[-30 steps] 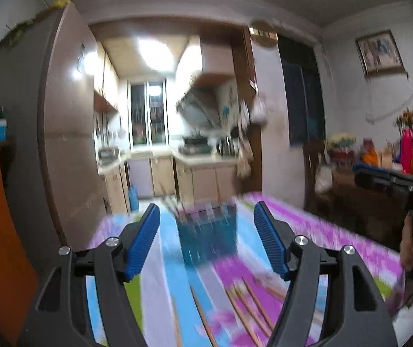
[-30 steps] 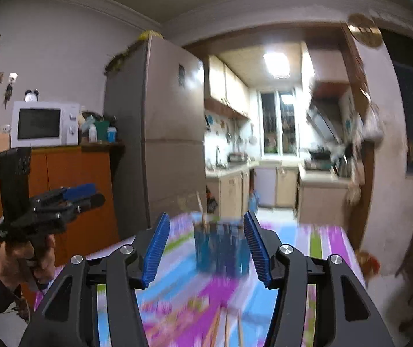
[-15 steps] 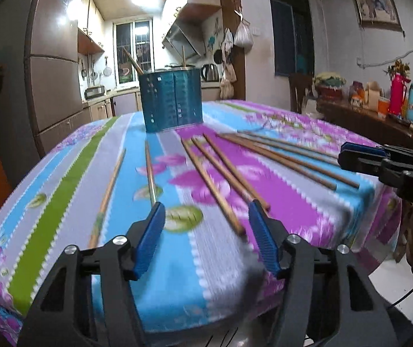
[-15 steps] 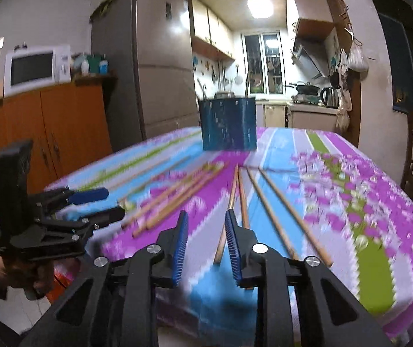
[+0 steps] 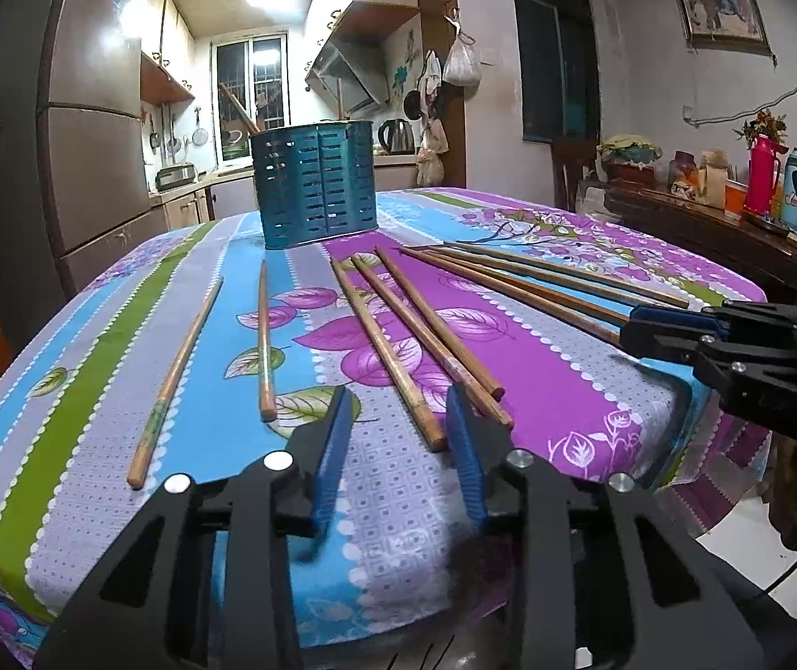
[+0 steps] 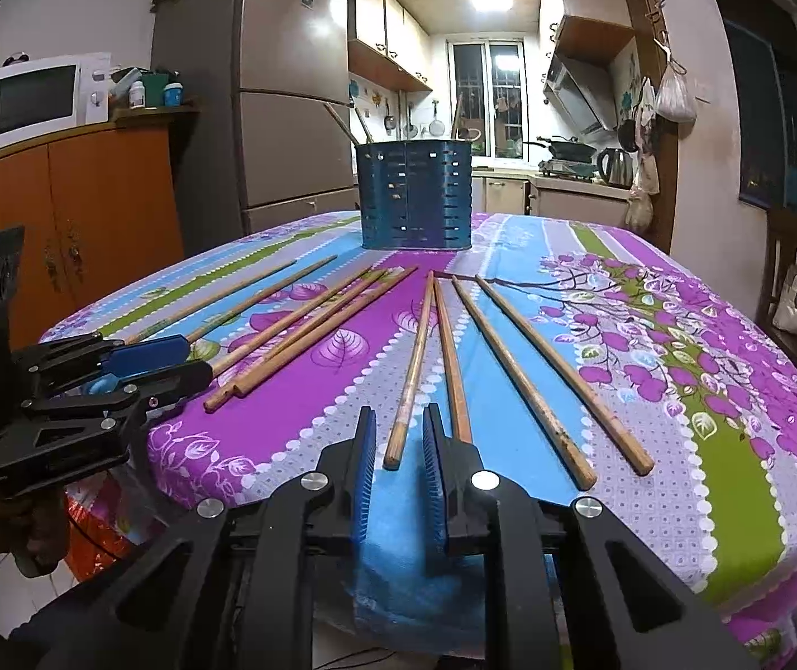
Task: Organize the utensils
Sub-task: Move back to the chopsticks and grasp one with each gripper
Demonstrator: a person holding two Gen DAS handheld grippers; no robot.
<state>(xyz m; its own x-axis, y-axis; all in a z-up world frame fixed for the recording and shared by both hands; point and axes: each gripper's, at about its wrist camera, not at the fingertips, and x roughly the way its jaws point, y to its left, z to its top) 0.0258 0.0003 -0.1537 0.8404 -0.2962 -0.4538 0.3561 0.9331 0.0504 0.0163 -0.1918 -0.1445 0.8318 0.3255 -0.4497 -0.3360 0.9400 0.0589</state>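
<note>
My left gripper [image 5: 398, 419] and right gripper [image 6: 398, 435] are both closing, pads gripping nothing (wooden chopsticks [image 6: 521, 374] lie fanned on the floral tablecloth [image 6: 677, 391] before the slotted blue metal holder [image 6: 415, 195]).

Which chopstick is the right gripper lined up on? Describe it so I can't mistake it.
Start at the blue slotted utensil holder on the floral tablecloth. Four chopsticks fan toward the right gripper, whose jaws are closing. Yours is the leftmost chopstick; its blunt end lies just ahead of the gap between the jaws, not yet gripped.
</note>
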